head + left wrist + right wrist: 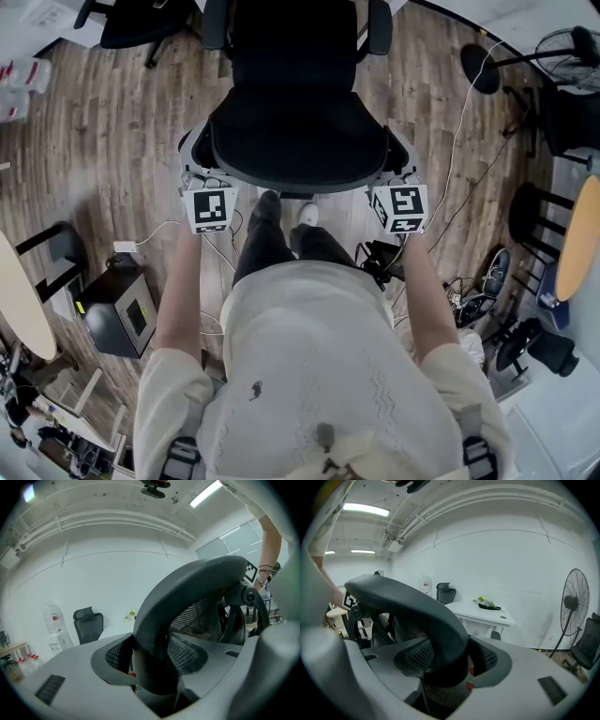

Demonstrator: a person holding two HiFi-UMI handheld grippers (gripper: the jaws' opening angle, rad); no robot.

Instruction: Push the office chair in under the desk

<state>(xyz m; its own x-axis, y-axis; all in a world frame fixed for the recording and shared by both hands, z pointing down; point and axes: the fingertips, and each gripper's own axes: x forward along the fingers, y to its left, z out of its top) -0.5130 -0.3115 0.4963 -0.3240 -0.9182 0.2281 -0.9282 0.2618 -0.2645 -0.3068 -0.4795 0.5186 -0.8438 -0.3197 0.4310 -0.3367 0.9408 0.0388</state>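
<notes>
Left gripper (152, 666): jaws clamped on left side of backrest rim of office chair (295, 131). Chair stands on wood floor (112, 122), directly before person, back toward person. Right gripper (446, 663): jaws pinching right side of same rim.

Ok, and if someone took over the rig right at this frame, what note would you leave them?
Left gripper: clamped on the left top corner of the office chair backrest frame.
Right gripper: clamped on the right top corner likewise.
Chair: on open wood floor, directly in front of the person; the white desk stands ahead, apart from it.
Done: both grips are on.
Left: roll the chair forward until the seat goes under the desk, then release.
</notes>
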